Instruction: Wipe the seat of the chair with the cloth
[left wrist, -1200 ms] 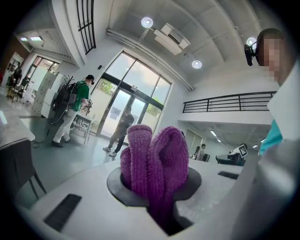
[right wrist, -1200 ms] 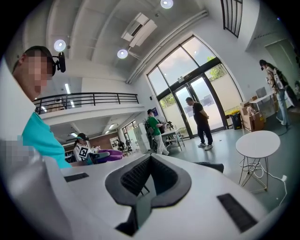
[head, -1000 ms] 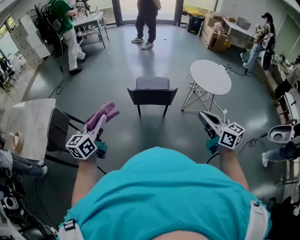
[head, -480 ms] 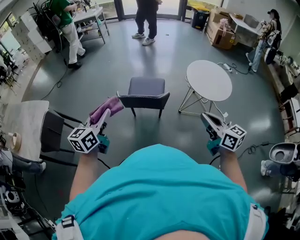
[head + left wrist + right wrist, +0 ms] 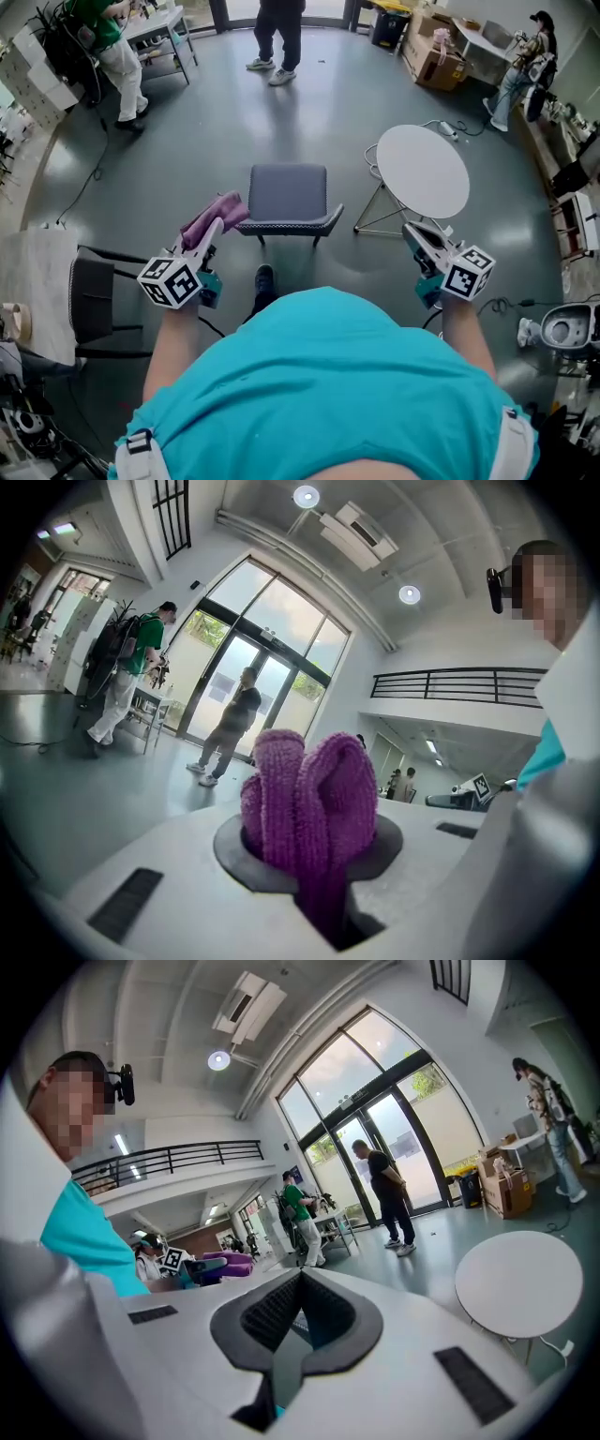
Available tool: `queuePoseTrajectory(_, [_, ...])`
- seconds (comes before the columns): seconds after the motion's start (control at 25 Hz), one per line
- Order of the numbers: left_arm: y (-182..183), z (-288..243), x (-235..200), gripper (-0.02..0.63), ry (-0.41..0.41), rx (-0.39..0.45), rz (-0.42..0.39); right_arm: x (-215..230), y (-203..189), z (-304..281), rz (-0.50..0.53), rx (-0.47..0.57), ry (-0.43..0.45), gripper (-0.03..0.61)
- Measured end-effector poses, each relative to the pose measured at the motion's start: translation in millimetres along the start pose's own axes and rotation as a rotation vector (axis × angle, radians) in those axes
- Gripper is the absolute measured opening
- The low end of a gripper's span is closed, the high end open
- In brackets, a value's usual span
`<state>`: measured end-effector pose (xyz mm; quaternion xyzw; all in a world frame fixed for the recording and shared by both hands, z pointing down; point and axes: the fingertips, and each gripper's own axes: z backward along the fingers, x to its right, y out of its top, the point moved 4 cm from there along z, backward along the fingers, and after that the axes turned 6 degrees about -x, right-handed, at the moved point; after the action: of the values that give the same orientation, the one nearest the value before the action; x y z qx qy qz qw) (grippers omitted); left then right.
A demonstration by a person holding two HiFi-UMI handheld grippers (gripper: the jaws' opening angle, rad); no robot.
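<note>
Your left gripper (image 5: 212,232) pinches the purple cloth (image 5: 217,211) just left of the chair (image 5: 289,226) at frame centre; right gripper (image 5: 412,231) closed, empty. Lay the cloth flat on the seat (image 5: 288,190), then sweep evenly.

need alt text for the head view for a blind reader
Seen from above, a person in a teal top holds a purple cloth in the left tongs, with a grey chair, its seat bare, just ahead. The right tongs are shut and empty, near a round white table.
</note>
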<state>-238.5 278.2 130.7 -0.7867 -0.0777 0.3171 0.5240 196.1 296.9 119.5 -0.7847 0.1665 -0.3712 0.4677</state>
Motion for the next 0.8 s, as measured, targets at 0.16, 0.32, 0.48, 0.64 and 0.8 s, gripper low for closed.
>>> queuePoseTrajectory(0.16, [46.3, -55.4, -89.8, 0.071, -0.027, -0.052, 0.003, 13.6, 44.4, -85.7, -0.028, 0.013, -0.061, -0.002])
queuePoseTrajectory(0.32, [79.7, -110.0, -155.7, 0.071, -0.073, -0.134, 0.006, 15.4, 81.1, -157.7, -0.040, -0.012, -0.071, -0.002])
queuePoseTrajectory(0.48, [82.3, -154.3, -203.8, 0.071, -0.079, -0.206, 0.020, 32.1, 97.8, -208.6, -0.050, -0.050, -0.091, -0.002])
queuePoseTrajectory(0.64, [67.1, -185.3, -234.8, 0.071, -0.021, -0.267, 0.045, 54.1, 92.2, -229.2, -0.059, -0.091, -0.092, -0.002])
queuePoseTrajectory(0.8, [39.8, -209.5, -236.3, 0.071, 0.084, -0.325, 0.069, 87.9, 79.9, -220.4, -0.053, -0.086, -0.064, -0.002])
